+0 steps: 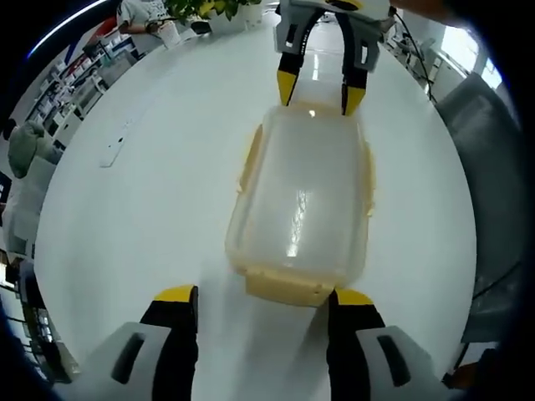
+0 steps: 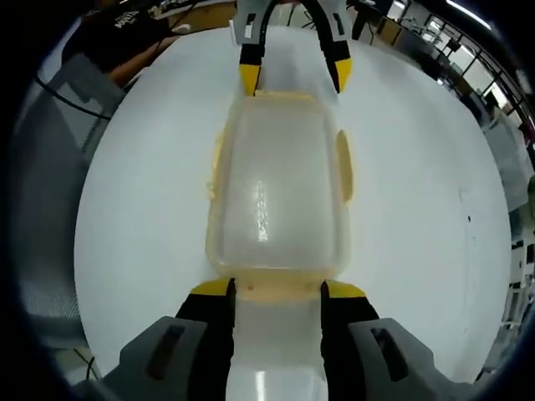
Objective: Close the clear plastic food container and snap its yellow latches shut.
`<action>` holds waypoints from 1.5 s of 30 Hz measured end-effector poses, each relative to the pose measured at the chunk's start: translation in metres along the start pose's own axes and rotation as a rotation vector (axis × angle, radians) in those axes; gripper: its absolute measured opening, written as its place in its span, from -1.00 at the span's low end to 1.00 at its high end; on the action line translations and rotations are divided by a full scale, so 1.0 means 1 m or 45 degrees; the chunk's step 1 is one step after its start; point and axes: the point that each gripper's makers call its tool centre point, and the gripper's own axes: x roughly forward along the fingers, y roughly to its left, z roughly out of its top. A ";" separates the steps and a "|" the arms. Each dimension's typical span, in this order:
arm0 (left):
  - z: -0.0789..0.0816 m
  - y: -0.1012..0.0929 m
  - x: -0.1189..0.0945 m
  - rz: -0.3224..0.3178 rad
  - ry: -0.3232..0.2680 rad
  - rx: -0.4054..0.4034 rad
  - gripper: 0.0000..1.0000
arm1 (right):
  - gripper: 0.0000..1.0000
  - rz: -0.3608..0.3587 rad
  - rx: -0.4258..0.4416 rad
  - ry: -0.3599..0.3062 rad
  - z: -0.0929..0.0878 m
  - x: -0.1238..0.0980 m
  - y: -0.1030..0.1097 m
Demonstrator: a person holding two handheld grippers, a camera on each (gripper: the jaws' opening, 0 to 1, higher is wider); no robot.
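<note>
The clear container (image 1: 303,200), lid on and yellow latches (image 1: 288,286) around its rim, lies mid-table (image 1: 150,192). Left gripper (image 1: 266,299) and right gripper (image 2: 277,289) gape wide at its opposite ends, holding nothing. At 11 o'clock, the left gripper view catches plants (image 1: 209,8).

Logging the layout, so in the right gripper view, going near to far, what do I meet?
Right tongs → near yellow latch → clear plastic food container → left tongs → table's far edge.
</note>
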 end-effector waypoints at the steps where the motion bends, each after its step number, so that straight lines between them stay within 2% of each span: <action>1: 0.000 -0.001 0.000 -0.009 0.002 0.002 0.12 | -0.26 0.001 -0.001 0.003 0.000 0.000 0.000; 6: 0.000 -0.015 0.002 -0.122 0.003 0.014 -0.16 | -0.26 0.010 0.000 0.011 0.000 0.001 0.000; 9: 0.000 -0.018 0.002 -0.152 0.004 0.011 -0.27 | -0.26 0.017 0.003 0.007 -0.001 0.001 0.001; 15: 0.003 -0.016 0.002 -0.137 -0.006 0.081 -0.19 | -0.26 0.024 0.003 0.013 -0.001 0.001 0.002; 20: 0.004 -0.026 0.003 -0.202 -0.002 0.127 -0.32 | -0.26 0.031 0.002 0.015 -0.001 0.001 0.004; 25: 0.005 -0.025 0.003 -0.206 -0.006 0.162 -0.32 | -0.25 0.038 -0.011 0.026 -0.001 0.000 0.006; 38: 0.005 -0.022 0.005 -0.208 0.037 0.169 -0.28 | -0.24 0.077 -0.016 0.062 -0.001 0.001 0.003; 45: 0.005 -0.021 0.004 -0.205 0.025 0.163 -0.33 | -0.27 0.085 -0.016 0.081 -0.001 0.001 0.001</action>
